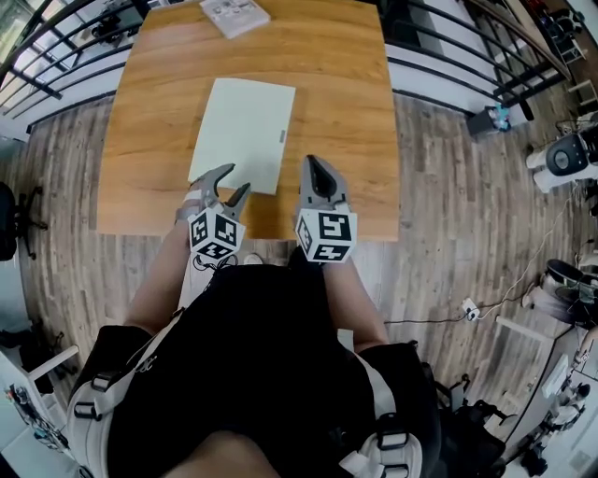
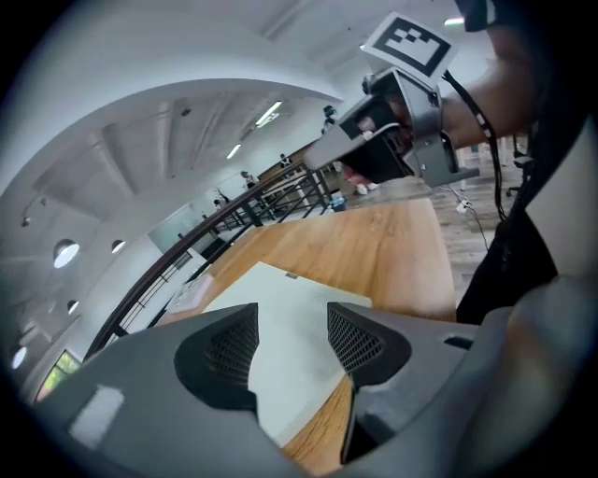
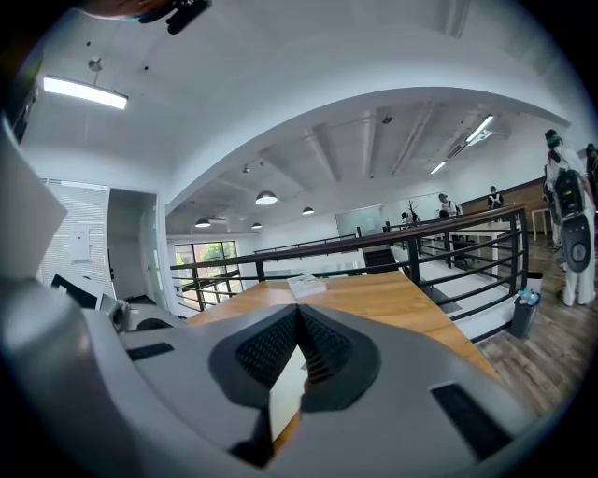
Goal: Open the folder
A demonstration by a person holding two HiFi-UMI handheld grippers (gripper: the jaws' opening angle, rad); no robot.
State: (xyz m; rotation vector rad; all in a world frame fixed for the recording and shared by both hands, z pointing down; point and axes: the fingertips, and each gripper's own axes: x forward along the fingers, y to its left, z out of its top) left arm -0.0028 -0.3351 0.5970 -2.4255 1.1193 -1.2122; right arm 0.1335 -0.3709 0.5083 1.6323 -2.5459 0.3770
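A pale folder (image 1: 245, 131) lies flat and closed on the wooden table (image 1: 355, 112), a small tab near its right edge. My left gripper (image 1: 237, 179) stands open just above the folder's near left corner. In the left gripper view the folder (image 2: 280, 299) shows between the spread jaws of the left gripper (image 2: 291, 322), nothing touching the pads. My right gripper (image 1: 311, 161) is shut and empty, a little right of the folder's near right corner. In the right gripper view the folder's edge (image 3: 286, 397) shows below the closed tips of the right gripper (image 3: 299, 313).
A booklet (image 1: 234, 14) lies at the table's far edge. Black railings (image 1: 467, 47) run behind and beside the table, with wood floor around it. The person's torso fills the near side, close to the table's front edge (image 1: 262, 233).
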